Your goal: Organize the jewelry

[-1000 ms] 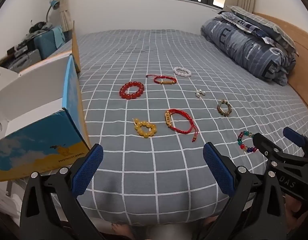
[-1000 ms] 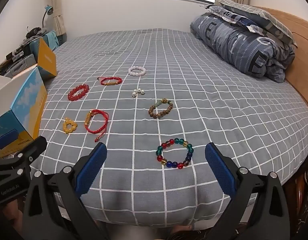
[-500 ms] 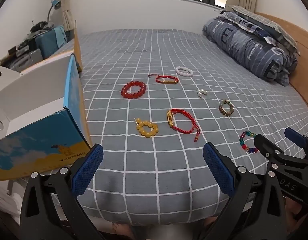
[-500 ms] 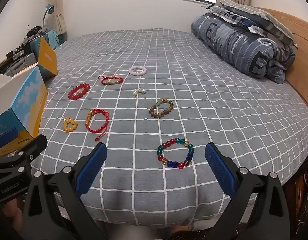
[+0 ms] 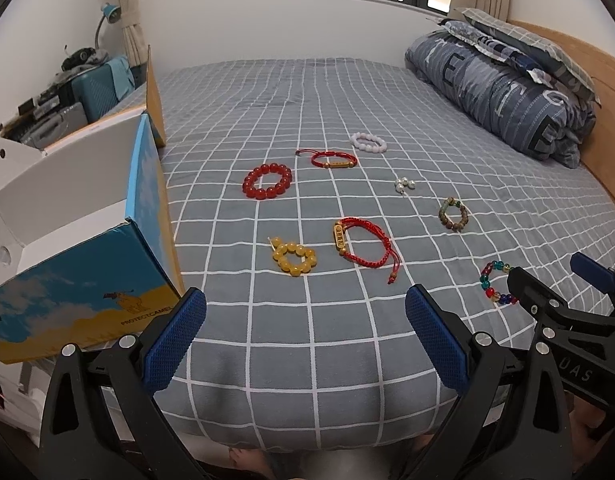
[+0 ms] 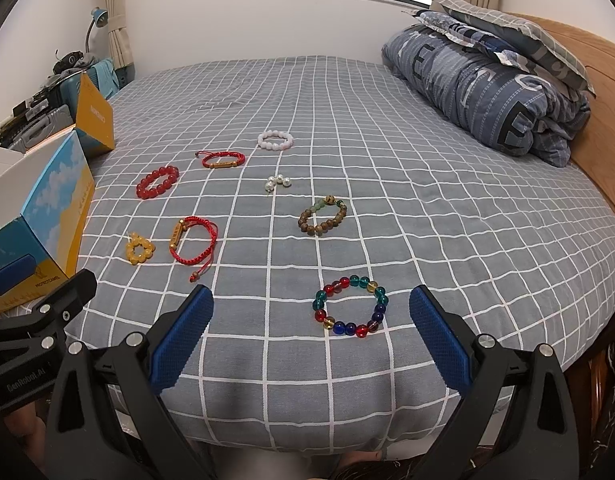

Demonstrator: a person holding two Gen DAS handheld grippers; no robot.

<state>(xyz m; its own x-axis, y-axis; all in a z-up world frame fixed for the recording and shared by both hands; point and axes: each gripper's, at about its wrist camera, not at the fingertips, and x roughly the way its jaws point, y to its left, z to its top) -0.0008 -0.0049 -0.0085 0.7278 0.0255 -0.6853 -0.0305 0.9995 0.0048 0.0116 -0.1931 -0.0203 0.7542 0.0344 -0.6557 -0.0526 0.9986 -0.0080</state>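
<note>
Left gripper (image 5: 305, 320): jaws spread wide, holding nothing, poised over the near edge of the bed, facing the yellow and red pieces.
Right gripper (image 6: 311, 320): jaws spread wide and empty, low over the near edge, with the multicolour bracelet lying just ahead between its fingers.
Bed (image 6: 447, 208): grey cover with a white grid; all the jewelry lies loose on it, each piece apart from the others.
Multicolour bracelet (image 6: 350, 306): red, blue, green and amber beads, nearest the right gripper; in the left view it is partly hidden behind that gripper.
Brown bracelet (image 6: 322, 216): wooden beads with a few green ones, further back from the multicolour one.
Pearl beads (image 6: 277, 182): a small white cluster near the middle of the bed.
White bracelet (image 6: 274, 139): the farthest piece.
Red cord bracelet, far (image 5: 332, 159): gold bar, just beside the white bracelet.
Red bead bracelet (image 5: 267, 181): large round beads, toward the box side.
Red cord bracelet, near (image 5: 361, 249): gold bar at its left, loose tail trailing toward the near edge.
Yellow bracelet (image 5: 293, 258): amber beads, beside the near red cord bracelet.
Box (image 5: 79, 248): open cardboard box with blue and yellow print, at the left edge of the bed.
Rolled duvet (image 6: 487, 92): against the wooden headboard at the right.
</note>
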